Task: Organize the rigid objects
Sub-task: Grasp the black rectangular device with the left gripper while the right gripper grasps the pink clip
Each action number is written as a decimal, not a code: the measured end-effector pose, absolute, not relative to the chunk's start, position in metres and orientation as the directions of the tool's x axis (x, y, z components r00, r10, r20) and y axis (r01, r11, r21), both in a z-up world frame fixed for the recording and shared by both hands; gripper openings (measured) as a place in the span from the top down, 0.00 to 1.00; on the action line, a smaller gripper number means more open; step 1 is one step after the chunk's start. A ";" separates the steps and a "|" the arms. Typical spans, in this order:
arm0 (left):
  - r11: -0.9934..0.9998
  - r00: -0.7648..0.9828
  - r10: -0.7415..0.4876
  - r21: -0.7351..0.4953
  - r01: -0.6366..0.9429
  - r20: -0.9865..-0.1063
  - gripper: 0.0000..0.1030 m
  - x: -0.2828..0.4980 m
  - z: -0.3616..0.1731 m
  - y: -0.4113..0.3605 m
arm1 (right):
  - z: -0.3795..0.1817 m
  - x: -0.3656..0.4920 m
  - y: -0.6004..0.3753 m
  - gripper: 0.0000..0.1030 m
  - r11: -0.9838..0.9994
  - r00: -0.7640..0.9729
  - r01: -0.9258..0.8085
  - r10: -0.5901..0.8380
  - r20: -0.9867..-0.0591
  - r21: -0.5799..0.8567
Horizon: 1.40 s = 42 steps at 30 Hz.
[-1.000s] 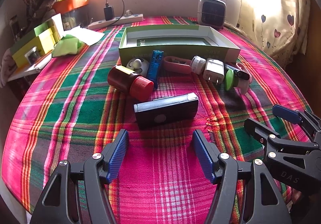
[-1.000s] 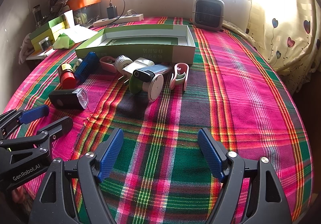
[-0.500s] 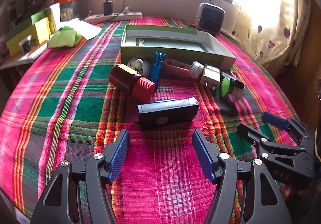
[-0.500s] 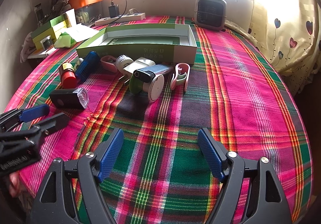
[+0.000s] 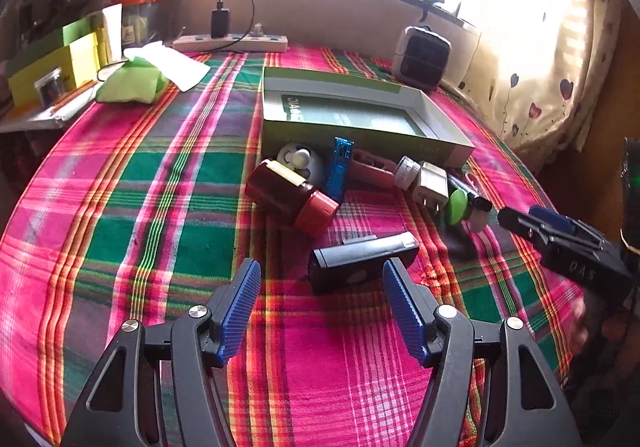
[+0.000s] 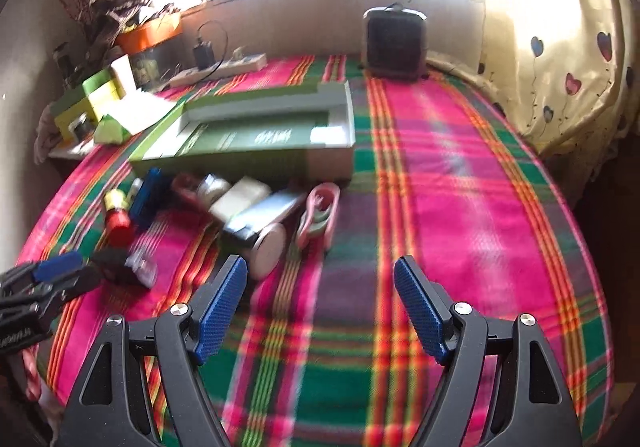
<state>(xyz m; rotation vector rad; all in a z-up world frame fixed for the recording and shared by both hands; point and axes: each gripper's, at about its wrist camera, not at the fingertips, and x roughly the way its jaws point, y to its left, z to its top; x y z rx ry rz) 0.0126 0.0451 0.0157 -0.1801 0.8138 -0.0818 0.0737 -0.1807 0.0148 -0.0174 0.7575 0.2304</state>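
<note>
A black rectangular device (image 5: 362, 261) lies on the plaid cloth just ahead of my open left gripper (image 5: 322, 305), partly between the fingertips. Behind it lie a red-capped brown bottle (image 5: 290, 197), a blue stick (image 5: 339, 169), a white charger plug (image 5: 431, 187) and a green-capped item (image 5: 458, 207). An open green box (image 5: 360, 127) stands behind them. My right gripper (image 6: 318, 305) is open and empty; a silver-capped cylinder (image 6: 266, 235) and a pink clip (image 6: 318, 213) lie ahead of it. The right gripper also shows at the right of the left wrist view (image 5: 532, 221).
A small black heater (image 6: 394, 43) stands at the back by the window. A power strip (image 5: 232, 43) lies along the back wall. Yellow-green boxes (image 5: 56, 63) and a green cloth (image 5: 130, 85) sit at the far left. A curtain (image 6: 560, 59) hangs on the right.
My left gripper has moved forward, so the black device now lies closer, at its fingertips. My right gripper has swung forward and left toward the pile; its view is blurred.
</note>
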 end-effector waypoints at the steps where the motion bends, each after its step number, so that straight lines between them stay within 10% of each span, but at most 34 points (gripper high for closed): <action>1: 0.981 0.686 -0.149 -0.194 0.011 -0.712 0.37 0.014 0.016 0.045 | 0.016 0.078 -0.183 0.26 0.978 0.706 -0.199 0.186 -0.683 0.061; 28: 0.950 0.617 -0.313 -0.224 0.219 -0.722 0.37 0.016 0.019 0.014 | 0.001 0.140 -0.191 0.26 0.980 0.629 -0.198 0.145 -0.764 0.023; 42: 0.952 0.613 -0.255 -0.084 0.294 -0.748 0.37 0.035 0.018 0.000 | -0.003 0.148 -0.182 0.45 0.964 0.610 -0.266 0.175 -0.773 0.007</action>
